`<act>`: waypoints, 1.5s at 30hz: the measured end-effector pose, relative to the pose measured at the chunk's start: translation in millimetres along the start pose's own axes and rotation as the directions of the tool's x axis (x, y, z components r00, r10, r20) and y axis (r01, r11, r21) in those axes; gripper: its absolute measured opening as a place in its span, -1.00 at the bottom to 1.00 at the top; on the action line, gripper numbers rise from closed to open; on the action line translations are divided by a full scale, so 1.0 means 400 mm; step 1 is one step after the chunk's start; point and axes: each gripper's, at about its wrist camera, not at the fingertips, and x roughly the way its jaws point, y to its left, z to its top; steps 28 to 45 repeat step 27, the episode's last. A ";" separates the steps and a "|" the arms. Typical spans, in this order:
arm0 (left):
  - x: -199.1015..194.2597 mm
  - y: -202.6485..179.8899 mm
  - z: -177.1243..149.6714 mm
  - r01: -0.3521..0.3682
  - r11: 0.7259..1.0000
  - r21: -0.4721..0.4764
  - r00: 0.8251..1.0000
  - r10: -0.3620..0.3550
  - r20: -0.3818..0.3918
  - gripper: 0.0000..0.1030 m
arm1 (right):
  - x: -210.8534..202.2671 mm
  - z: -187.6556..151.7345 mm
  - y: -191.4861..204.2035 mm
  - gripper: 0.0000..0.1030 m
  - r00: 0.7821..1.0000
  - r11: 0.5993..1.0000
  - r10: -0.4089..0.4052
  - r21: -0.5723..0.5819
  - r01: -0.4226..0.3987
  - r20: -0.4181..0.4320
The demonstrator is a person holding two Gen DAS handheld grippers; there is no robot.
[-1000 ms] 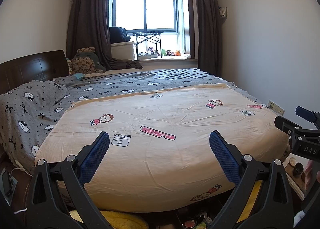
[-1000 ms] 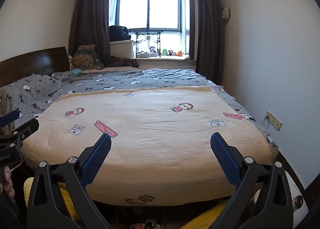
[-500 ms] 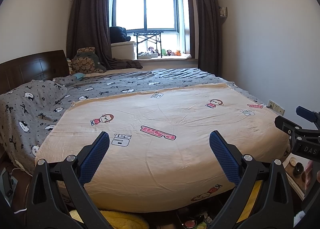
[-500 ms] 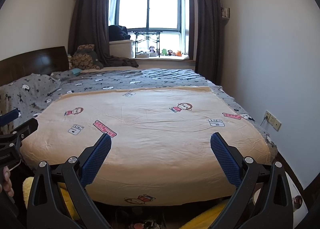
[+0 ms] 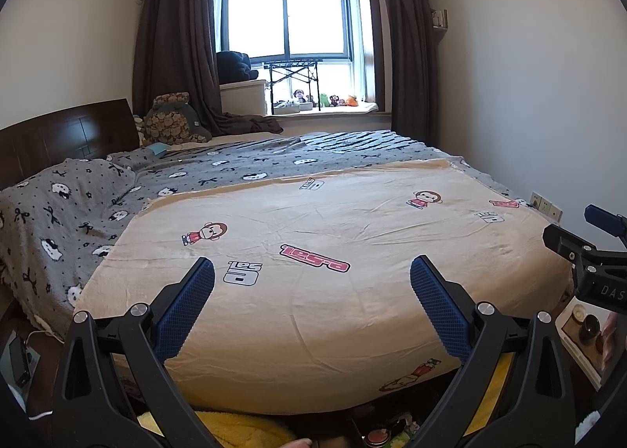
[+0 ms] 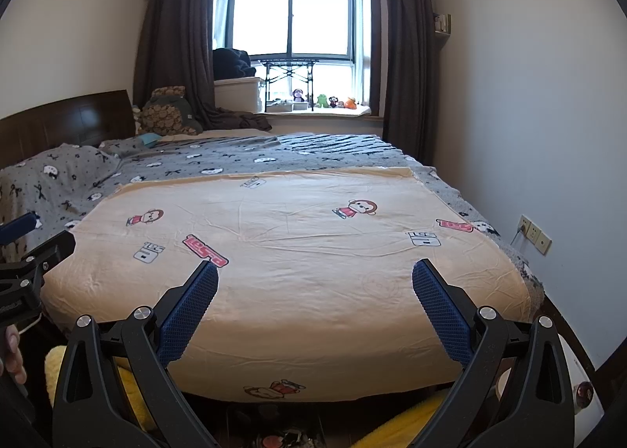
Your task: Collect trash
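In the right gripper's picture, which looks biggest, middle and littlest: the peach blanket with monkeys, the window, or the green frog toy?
1. Peach blanket: biggest, though it is also nearest the camera.
2. Window.
3. Green frog toy: littlest, a tiny spot on the sill, far away.

The left black plastic tongs with blue textured pads [image 5: 312,291] are held level, their two fingers spread wide with nothing between them. The right black plastic tongs with blue textured pads [image 6: 315,293] match that pose, spread just as wide and empty, side by side with the left pair. A fingertip of the person's left hand [image 6: 11,354] shows at the right wrist view's left edge.
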 end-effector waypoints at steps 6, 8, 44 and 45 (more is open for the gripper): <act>-0.001 0.010 0.005 -0.008 1.000 -0.030 1.000 0.008 -0.003 0.84 | 0.002 -0.001 0.001 0.93 1.000 1.000 -0.003 0.004 0.003 -0.005; -0.003 0.009 0.007 -0.022 0.999 -0.027 1.000 0.022 0.003 0.84 | 0.004 -0.002 -0.002 0.93 1.000 1.000 -0.001 0.006 0.001 -0.008; 0.007 -0.003 0.007 0.004 1.000 -0.017 1.000 -0.004 -0.003 0.84 | 0.020 -0.003 -0.014 0.93 1.000 1.000 0.003 0.012 -0.003 -0.025; 0.007 -0.003 0.007 0.004 1.000 -0.017 1.000 -0.004 -0.003 0.84 | 0.020 -0.003 -0.014 0.93 1.000 1.000 0.003 0.012 -0.003 -0.025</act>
